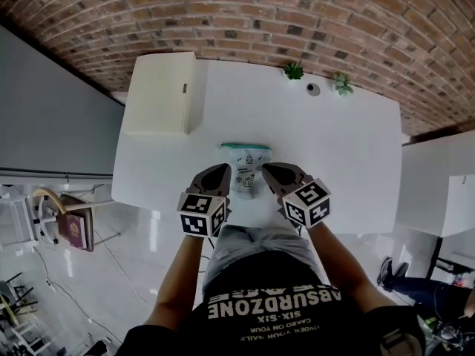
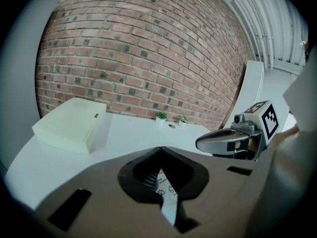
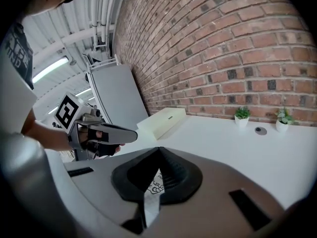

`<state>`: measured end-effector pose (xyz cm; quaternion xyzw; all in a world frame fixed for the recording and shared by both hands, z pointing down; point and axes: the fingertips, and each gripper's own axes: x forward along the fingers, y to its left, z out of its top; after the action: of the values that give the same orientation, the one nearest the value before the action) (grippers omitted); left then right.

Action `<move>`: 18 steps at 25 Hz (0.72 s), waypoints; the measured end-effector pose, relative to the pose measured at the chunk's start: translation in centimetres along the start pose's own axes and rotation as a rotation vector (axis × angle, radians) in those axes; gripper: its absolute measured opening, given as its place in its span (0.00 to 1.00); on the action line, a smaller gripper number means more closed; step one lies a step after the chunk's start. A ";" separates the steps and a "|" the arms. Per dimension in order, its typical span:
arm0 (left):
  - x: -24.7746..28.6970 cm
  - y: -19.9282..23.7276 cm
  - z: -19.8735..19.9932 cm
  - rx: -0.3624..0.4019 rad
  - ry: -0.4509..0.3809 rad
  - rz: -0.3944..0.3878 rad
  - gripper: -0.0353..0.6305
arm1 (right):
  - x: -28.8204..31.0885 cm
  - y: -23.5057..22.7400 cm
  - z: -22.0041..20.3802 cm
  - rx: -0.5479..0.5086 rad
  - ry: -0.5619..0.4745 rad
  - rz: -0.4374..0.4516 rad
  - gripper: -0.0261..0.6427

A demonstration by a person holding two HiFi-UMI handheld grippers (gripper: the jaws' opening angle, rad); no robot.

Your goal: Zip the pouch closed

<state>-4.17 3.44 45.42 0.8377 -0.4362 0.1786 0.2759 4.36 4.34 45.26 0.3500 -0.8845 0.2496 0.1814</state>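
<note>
Box on table, left of pouch

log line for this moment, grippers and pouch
phase: pouch gripped | left gripper: shut on pouch | right gripper: shut on pouch | teal zip: far edge, closure unclear

A white, smooth-topped rectangular table stands with its far edge towards a red brick wall. At the table's far left corner lies 1 flat, cream-coloured rectangular box with a small dark mark on its right side. Near the far edge, right of the middle, stand 2 small green plants in white pots, well apart from the box, with 1 small round dark-centred disc in the tabletop between them.
</note>
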 end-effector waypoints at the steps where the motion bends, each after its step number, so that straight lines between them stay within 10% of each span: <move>1: -0.1 -0.3 0.0 0.006 -0.002 -0.001 0.06 | -0.1 0.3 0.0 -0.006 -0.001 0.002 0.03; 18: -1.8 -3.0 0.9 0.018 -0.046 -0.007 0.06 | -1.4 2.2 0.0 -0.037 -0.014 0.021 0.03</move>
<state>-2.63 5.41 42.89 0.8455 -0.4379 0.1622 0.2590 3.80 6.44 43.86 0.3388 -0.8940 0.2325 0.1790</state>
